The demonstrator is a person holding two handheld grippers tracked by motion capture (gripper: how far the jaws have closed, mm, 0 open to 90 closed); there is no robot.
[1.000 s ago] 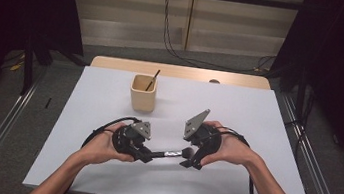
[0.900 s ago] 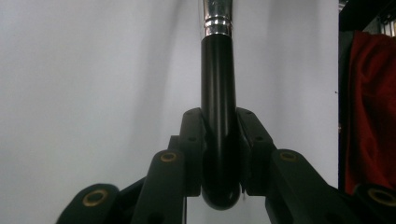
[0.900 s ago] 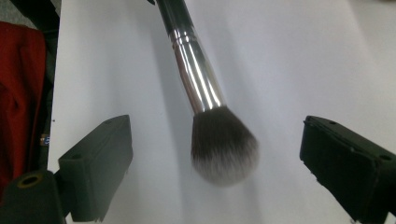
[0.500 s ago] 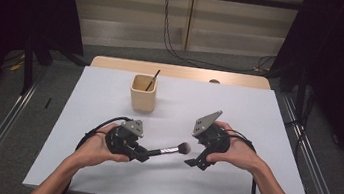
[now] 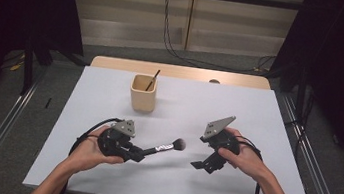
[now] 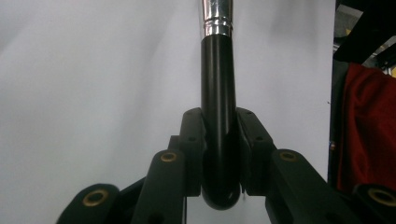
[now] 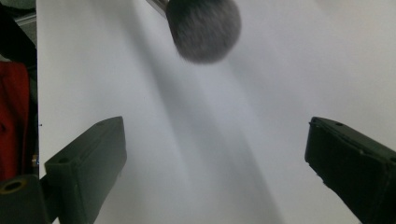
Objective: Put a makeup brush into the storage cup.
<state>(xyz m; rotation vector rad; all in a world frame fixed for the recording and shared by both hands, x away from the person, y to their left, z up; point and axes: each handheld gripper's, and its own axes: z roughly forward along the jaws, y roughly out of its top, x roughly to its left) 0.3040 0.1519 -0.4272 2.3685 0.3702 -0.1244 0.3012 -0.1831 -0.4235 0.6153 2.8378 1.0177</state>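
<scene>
Holding a makeup brush [image 5: 166,147] by the handle end in the left hand-held gripper [image 5: 138,154], jaws clamped on it, above the white desk [image 5: 258,113]. Pointing its long axis toward the right hand-held gripper [image 5: 201,165], bristle head leading and lying just short of those jaws, which are standing wide apart after just opening (nothing between them). Sitting well behind both, nearer the left hand: a cup [image 5: 142,93] with a stick in it. Showing the clamp on the handle [image 6: 218,116] closely in the left gripper view; showing the soft head [image 7: 204,28] ahead of the open jaws in the right gripper view.
</scene>
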